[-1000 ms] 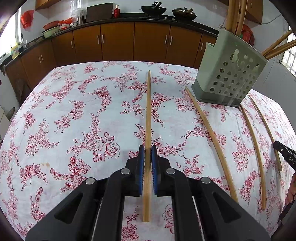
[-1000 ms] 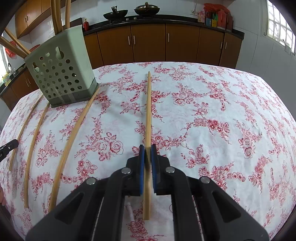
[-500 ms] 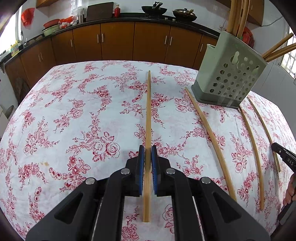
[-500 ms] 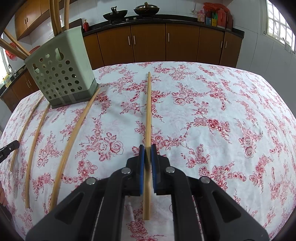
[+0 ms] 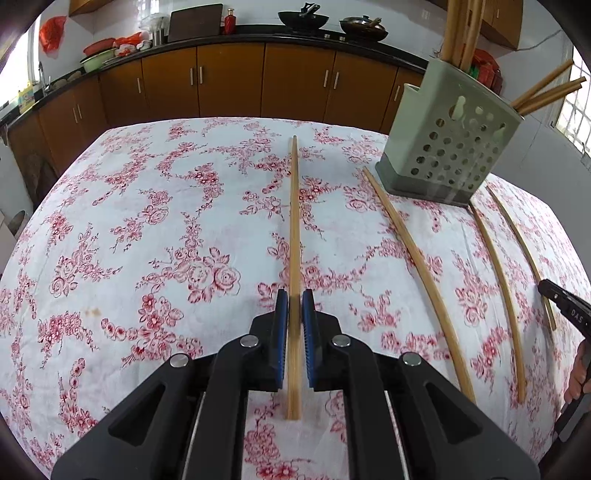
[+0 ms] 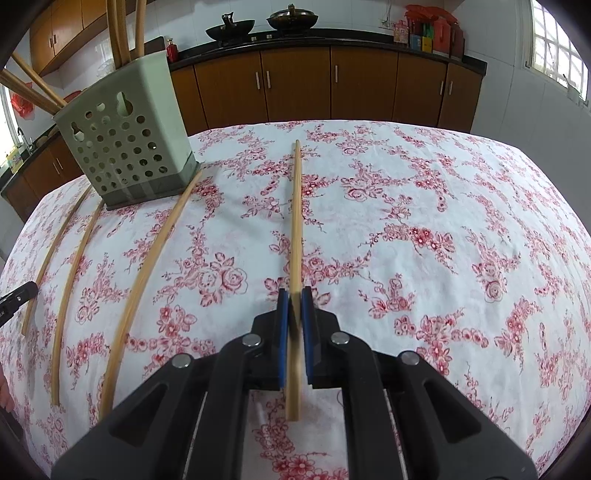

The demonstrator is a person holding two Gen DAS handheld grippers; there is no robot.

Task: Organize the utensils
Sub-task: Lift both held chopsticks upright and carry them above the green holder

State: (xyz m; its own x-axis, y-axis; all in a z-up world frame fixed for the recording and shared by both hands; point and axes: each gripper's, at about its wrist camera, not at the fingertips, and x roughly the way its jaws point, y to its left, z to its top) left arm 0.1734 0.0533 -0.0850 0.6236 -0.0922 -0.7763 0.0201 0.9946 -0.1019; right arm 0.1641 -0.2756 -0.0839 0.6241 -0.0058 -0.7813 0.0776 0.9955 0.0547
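Chopstick (image 5: 294, 221) in left gripper (image 5: 294, 299) | right gripper (image 6: 294, 295) clamps another chopstick (image 6: 296, 214)

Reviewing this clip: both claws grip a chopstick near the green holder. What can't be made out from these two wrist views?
- Left wrist view: right claw cut off by the right edge; its chopstick unseen.
- Right wrist view: left claw cut off by the left edge.
- Both views: tops of the chopsticks in the chopstick holder cut off by the top edge; their count is unclear.
- Whether each gripped chopstick is lifted off the tablecloth.
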